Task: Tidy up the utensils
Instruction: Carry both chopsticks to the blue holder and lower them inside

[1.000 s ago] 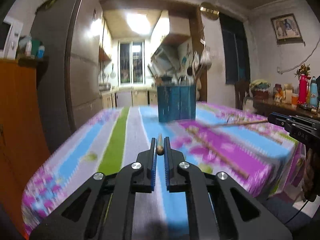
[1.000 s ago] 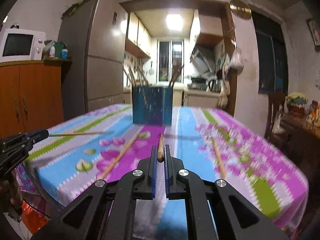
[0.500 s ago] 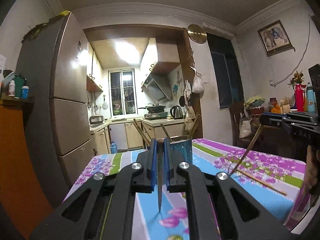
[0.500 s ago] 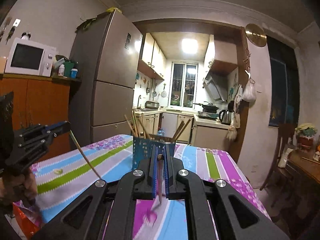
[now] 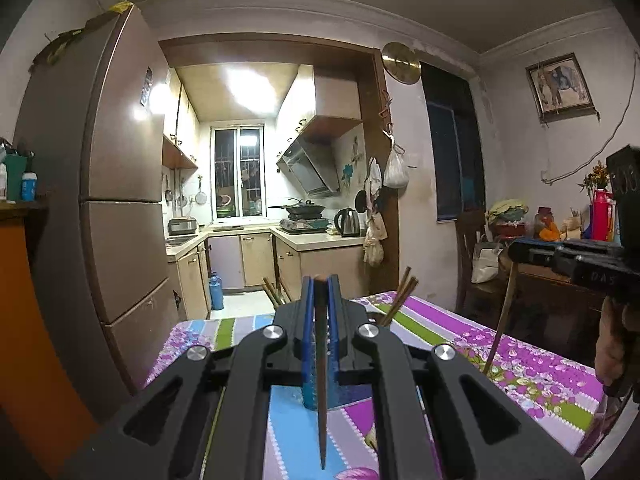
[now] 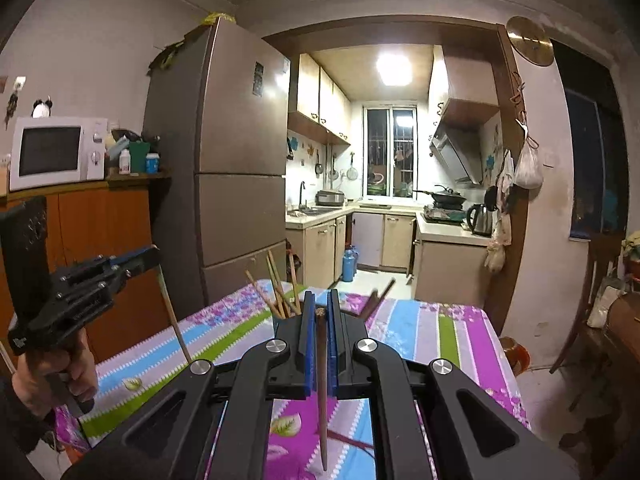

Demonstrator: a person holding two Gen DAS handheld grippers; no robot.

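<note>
My left gripper (image 5: 320, 286) is shut on a dark wooden chopstick (image 5: 322, 420) that hangs point down over the table. Behind its jaws stands the blue utensil holder (image 5: 352, 394), mostly hidden, with several chopsticks (image 5: 400, 296) poking out. My right gripper (image 6: 320, 306) is likewise shut on a brown chopstick (image 6: 323, 408) that hangs down. The left wrist view shows the right gripper (image 5: 516, 250) at the right edge with its chopstick (image 5: 500, 320). In the right wrist view the left gripper (image 6: 154, 256) and its chopstick (image 6: 174, 320) are at the left. Both hang above the flowered tablecloth (image 6: 460, 340).
A tall fridge (image 6: 236, 200) and an orange cabinet (image 6: 108, 240) with a microwave (image 6: 56, 152) stand left of the table. A chair (image 5: 476, 264) and a cluttered side table (image 5: 560, 276) are on the right. A person's hand (image 6: 52, 368) grips the left tool.
Both grippers have risen from near the tabletop, each keeping its chopstick. The chopsticks have swung from pointing forward to hanging down. The holder has sunk in view behind the jaws.
</note>
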